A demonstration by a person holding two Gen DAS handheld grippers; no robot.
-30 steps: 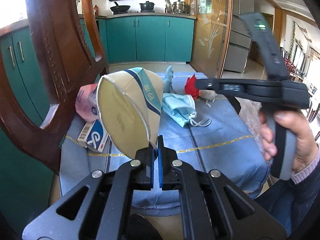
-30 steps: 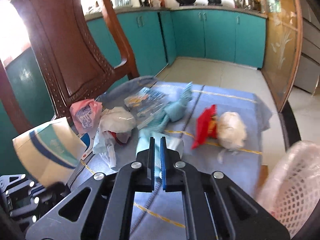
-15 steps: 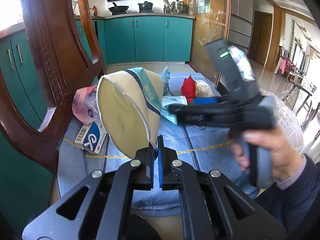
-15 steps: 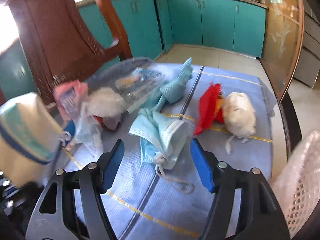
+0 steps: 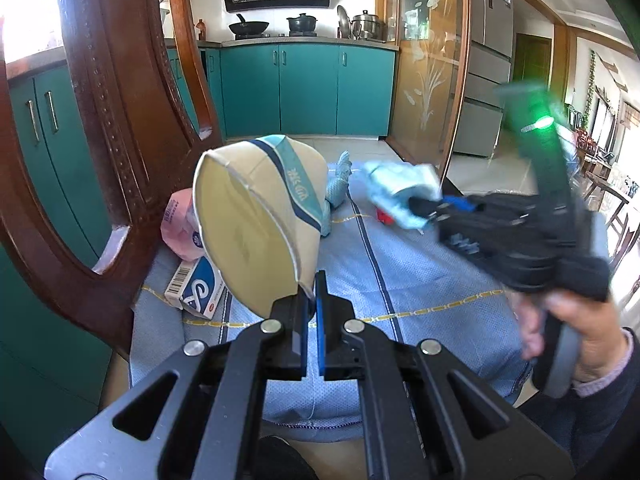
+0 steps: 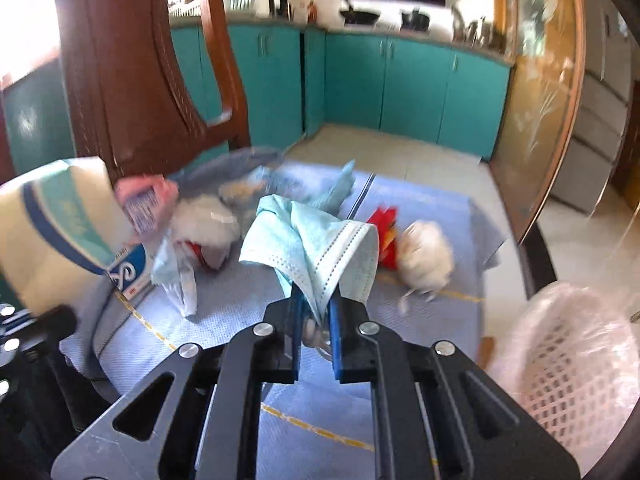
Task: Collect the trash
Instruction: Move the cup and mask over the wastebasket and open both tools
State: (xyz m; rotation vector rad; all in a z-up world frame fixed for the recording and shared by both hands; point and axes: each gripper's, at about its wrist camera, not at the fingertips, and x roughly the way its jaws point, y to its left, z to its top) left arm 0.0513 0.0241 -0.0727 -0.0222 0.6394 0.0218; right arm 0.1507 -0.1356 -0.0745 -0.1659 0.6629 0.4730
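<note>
My left gripper (image 5: 311,292) is shut on the rim of a crushed beige paper cup (image 5: 256,232) with a blue-green band, held up over the blue cloth (image 5: 400,280). The same cup (image 6: 52,240) fills the left edge of the right wrist view. My right gripper (image 6: 315,304) is shut on a light blue face mask (image 6: 316,240), which drapes over its fingers clear of the cloth. From the left wrist, that gripper (image 5: 420,204) and the mask (image 5: 400,184) show blurred at the right, with a person's hand on the handle.
On the cloth lie a pink packet (image 6: 146,200), a white-blue box (image 6: 128,268), white tissue (image 6: 204,220), a clear wrapper (image 6: 180,280), a teal glove (image 6: 340,188), a red wrapper (image 6: 386,232) and a white wad (image 6: 426,256). A lined pink basket (image 6: 568,360) stands right. A wooden chair back (image 5: 100,120) rises left.
My right gripper opened over the blue mask, shut on it and lifted it off the cloth. The left gripper has kept still with the paper cup.
</note>
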